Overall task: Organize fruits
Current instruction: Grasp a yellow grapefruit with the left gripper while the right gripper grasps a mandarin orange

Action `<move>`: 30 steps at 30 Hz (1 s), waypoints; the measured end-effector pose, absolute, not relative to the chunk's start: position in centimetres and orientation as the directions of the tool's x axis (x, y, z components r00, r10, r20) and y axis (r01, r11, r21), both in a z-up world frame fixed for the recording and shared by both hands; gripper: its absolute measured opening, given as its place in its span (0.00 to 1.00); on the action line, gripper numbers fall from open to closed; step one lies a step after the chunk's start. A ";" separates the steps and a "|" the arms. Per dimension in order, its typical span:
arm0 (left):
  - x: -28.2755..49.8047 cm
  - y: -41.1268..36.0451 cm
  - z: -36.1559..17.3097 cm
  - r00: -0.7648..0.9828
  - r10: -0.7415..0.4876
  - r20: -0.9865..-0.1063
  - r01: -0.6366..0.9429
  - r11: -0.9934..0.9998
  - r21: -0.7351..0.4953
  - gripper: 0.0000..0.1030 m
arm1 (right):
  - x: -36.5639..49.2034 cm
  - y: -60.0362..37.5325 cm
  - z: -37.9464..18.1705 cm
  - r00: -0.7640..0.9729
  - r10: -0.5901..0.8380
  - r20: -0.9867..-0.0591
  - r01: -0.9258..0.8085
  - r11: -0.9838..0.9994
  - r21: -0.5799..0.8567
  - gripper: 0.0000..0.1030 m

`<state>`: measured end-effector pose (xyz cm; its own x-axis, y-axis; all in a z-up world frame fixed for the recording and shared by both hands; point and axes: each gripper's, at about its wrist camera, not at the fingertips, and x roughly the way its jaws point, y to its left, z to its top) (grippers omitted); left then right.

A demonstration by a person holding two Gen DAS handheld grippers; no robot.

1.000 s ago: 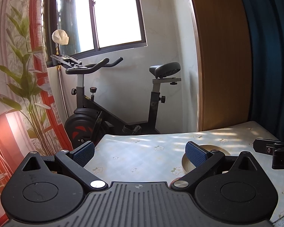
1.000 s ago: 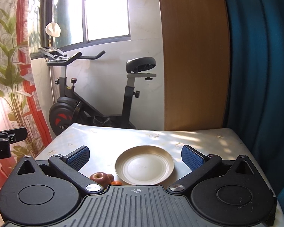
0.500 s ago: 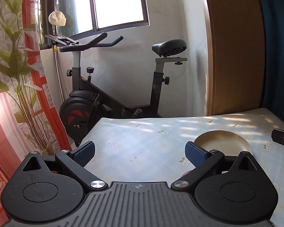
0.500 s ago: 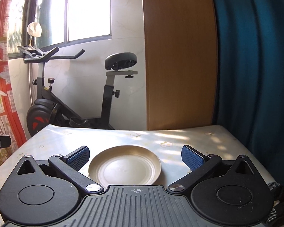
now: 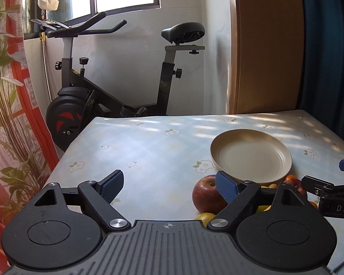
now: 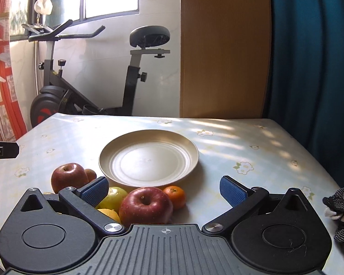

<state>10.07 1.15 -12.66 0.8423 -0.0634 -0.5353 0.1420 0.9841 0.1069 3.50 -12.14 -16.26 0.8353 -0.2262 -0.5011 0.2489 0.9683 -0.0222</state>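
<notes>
**Both grippers spread above the fruit pile, plate bare**

Left gripper (image 5: 169, 184): jaws spread wide, nothing between the pads. Its right fingertip (image 5: 226, 186) overlaps the near side of a red apple (image 5: 206, 194) in the left wrist view; contact cannot be told. Just below that apple, close to the gripper body, a yellow fruit (image 5: 205, 217) shows partly. The gap between the jaws looks onto bare flowered tablecloth (image 5: 149, 146).

Right gripper (image 6: 164, 190): jaws likewise spread, gripping nothing. A large red apple (image 6: 145, 205) sits low in the gap, toward the left jaw. An orange (image 6: 175, 196) lies just beyond it, touching or nearly so. A green-yellow fruit (image 6: 113, 197) sits beside the left fingertip (image 6: 95, 191), partly hidden by it. A yellow fruit (image 6: 109, 214) lies under the left finger link. Outside the left jaw stands a second red apple (image 6: 67, 176), with a small brown fruit (image 6: 90, 174) against its far side.

Plate (image 6: 149, 158): cream, round, nothing on it. It lies straight ahead of the right jaws, just past the pile. In the left wrist view the plate (image 5: 251, 154) sits ahead of the right jaw and outward from it.

Background: exercise bike (image 6: 91, 75) by the wall beyond the table's far edge; blue curtain (image 6: 314, 57) far right. A dotted glove (image 6: 341, 208) shows at the right edge of the right wrist view.
</notes>
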 end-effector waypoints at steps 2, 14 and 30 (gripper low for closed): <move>10.1 1.2 -13.0 0.831 -0.062 -0.553 0.144 0.984 0.107 0.85 | 3.4 -11.8 -16.6 0.835 -0.218 -0.505 0.240 0.971 -0.022 1.00; 10.3 3.0 -14.1 0.807 -0.047 -0.589 0.087 0.995 0.040 0.85 | 3.0 -12.3 -18.2 0.818 -0.102 -0.565 0.162 0.985 0.057 0.99; 9.2 4.7 -13.5 0.804 0.051 -0.592 -0.042 0.999 0.029 0.87 | 1.2 -13.8 -18.1 0.838 -0.059 -0.543 0.126 0.988 0.087 0.93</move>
<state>9.21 4.70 -13.46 0.8041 0.0511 -0.5923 -0.0422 0.9987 0.0288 1.15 -13.80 -18.09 0.8377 -0.0588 -0.5430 0.1259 0.9882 0.0872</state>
